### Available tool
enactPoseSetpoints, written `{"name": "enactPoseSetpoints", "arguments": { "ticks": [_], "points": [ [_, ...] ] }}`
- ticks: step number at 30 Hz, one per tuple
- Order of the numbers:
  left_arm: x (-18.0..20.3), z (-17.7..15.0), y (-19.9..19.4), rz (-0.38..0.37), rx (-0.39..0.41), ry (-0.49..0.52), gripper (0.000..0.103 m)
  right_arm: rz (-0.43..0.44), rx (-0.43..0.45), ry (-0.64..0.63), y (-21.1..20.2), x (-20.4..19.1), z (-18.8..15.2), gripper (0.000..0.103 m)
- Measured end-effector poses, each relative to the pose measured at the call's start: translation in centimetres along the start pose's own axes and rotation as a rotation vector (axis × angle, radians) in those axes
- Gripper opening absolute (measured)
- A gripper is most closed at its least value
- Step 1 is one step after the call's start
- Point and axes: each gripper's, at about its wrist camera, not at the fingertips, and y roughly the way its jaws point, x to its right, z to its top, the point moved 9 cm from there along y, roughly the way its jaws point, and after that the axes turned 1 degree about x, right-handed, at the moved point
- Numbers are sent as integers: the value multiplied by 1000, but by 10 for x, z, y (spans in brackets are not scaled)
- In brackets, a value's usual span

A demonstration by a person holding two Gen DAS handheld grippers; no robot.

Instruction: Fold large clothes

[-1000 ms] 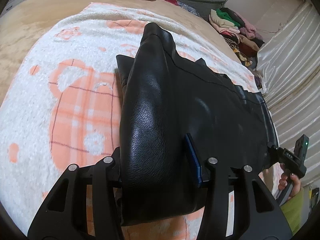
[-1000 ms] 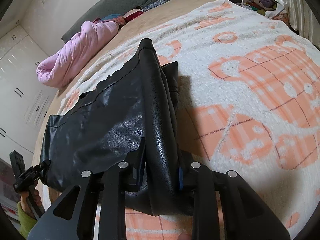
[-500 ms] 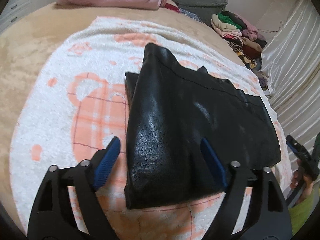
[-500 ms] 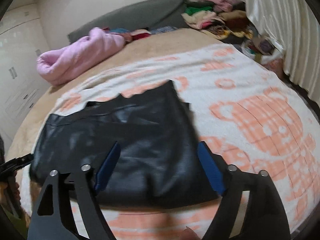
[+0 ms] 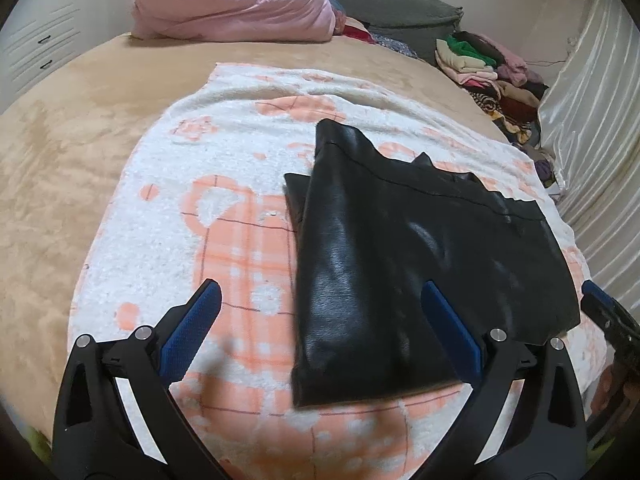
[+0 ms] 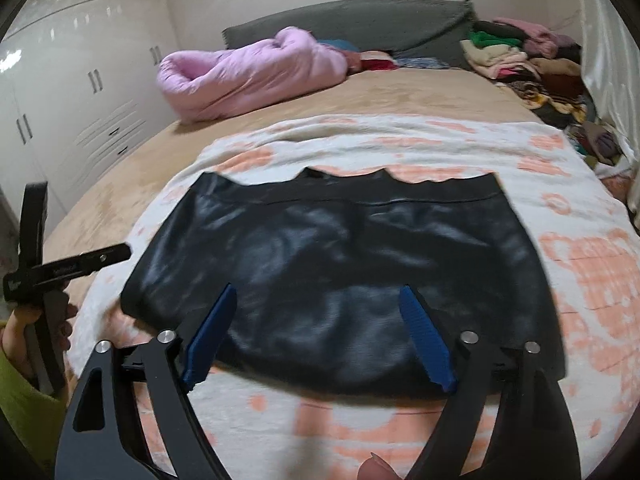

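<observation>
A black leather garment [image 5: 404, 256] lies folded flat on a white and orange blanket [image 5: 224, 184]. It also shows in the right wrist view [image 6: 344, 264] as a wide rectangle with a wavy far edge. My left gripper [image 5: 320, 324] is open and empty, raised above the garment's near left corner. My right gripper [image 6: 318, 332] is open and empty, above the garment's near edge. The left gripper shows in the right wrist view [image 6: 72, 268] at the far left, held in a hand. The right gripper's tip shows in the left wrist view [image 5: 600, 300] at the right edge.
The blanket lies on a tan bed cover [image 6: 392, 92]. A rolled pink duvet [image 6: 248, 72] and a grey headboard cushion [image 6: 360, 20] lie at the head. A pile of mixed clothes [image 6: 532, 68] sits at the far right. White wardrobes [image 6: 68, 92] stand left, a curtain [image 5: 592, 112] right.
Both grippers were shut on the garment's folded edge one second ago. They opened, let it drop flat on the blanket, and pulled back and up.
</observation>
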Motion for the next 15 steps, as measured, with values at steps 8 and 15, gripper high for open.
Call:
{"name": "enactPoseSetpoints", "arguments": {
  "ticks": [8,15],
  "points": [
    [-13,-4,-4,-8,-2,-26,93,26,-68,-59,19,-34,-14,32],
    [0,-8,20,-86,-68,-30,93,3,-146,-47,40,-27,-33,18]
  ]
}}
